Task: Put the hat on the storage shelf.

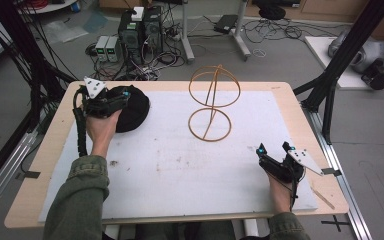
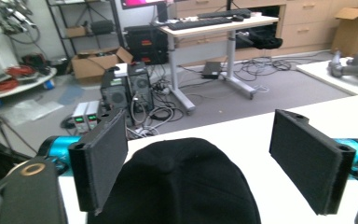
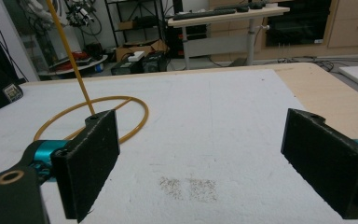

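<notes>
While the left gripper (image 1: 114, 101) hangs over the black beanie (image 1: 132, 107) at the far left of the white mat (image 1: 180, 165), its jaws stand wide apart, one on either side of the cap's crown (image 2: 182, 186), gripping nothing yet. Over on the near right, the right gripper (image 1: 275, 159) rests low on the mat, jaws spread just as wide and empty, well apart from the hat. Between the two, toward the far edge, stands the yellow wire stand (image 1: 212, 102), upright, ring base flat on the mat. Good technique now, I'd say: drop the left jaws deeper so the pads straddle a proper fold of knit, not just the surface, then pinch firmly. Soft fabric slips, so a shallow bite could lose it on the lift.
</notes>
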`<state>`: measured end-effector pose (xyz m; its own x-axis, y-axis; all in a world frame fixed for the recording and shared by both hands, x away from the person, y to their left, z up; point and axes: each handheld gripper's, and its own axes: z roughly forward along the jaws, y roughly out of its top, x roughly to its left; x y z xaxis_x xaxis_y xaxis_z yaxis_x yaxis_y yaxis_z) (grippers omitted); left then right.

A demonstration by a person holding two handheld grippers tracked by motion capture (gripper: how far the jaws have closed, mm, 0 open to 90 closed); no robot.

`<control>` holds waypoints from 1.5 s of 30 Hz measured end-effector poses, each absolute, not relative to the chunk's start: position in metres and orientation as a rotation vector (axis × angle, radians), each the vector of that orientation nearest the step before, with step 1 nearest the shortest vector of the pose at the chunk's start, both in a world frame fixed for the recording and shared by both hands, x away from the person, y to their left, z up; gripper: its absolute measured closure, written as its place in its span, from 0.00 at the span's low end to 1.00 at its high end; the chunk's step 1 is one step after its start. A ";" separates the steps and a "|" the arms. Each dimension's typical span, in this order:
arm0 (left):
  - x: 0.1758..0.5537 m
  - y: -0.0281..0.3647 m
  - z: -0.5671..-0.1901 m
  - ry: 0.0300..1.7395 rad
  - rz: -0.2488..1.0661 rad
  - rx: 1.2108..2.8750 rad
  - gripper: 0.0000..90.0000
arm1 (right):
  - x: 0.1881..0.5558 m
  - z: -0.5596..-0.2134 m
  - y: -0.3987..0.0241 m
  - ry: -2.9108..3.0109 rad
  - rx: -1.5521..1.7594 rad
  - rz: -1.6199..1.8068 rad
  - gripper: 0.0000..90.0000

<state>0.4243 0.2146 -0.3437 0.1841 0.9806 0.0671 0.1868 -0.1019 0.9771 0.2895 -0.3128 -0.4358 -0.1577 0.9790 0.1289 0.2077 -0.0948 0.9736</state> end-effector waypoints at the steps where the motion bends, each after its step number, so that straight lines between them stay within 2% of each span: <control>1: 0.428 0.215 -0.346 1.180 1.032 1.505 0.23 | 0.289 -0.436 -0.313 1.435 1.355 1.323 0.12; 8: 0.450 0.220 -0.360 1.280 1.035 1.526 0.22 | 0.291 -0.437 -0.315 1.448 1.345 1.319 0.12; 14: 0.460 0.229 -0.373 1.366 0.971 1.532 0.22 | 0.292 -0.439 -0.314 1.461 1.344 1.314 0.12; 18: 0.465 0.227 -0.383 1.372 0.927 1.598 0.22 | 0.293 -0.440 -0.313 1.466 1.341 1.309 0.12; 24: 0.470 0.222 -0.395 1.471 0.872 1.624 0.21 | 0.292 -0.439 -0.313 1.458 1.344 1.316 0.12; 31: 0.473 0.222 -0.401 1.557 0.822 1.618 0.28 | 0.292 -0.440 -0.315 1.462 1.349 1.316 0.12; 35: 0.473 0.224 -0.401 1.654 0.780 1.585 0.63 | 0.292 -0.440 -0.316 1.460 1.359 1.329 0.12; 37: 0.472 0.229 -0.401 1.650 0.718 1.555 0.82 | 0.292 -0.440 -0.316 1.463 1.357 1.331 0.12; 38: 0.471 0.229 -0.400 1.649 0.737 1.567 0.91 | 0.291 -0.440 -0.316 1.467 1.358 1.331 0.12; 39: 0.470 0.228 -0.400 1.641 0.758 1.580 0.95 | 0.292 -0.440 -0.316 1.468 1.346 1.326 0.12; 45: 0.468 0.225 -0.397 1.573 0.783 1.614 0.97 | 0.292 -0.439 -0.316 1.469 1.347 1.325 0.12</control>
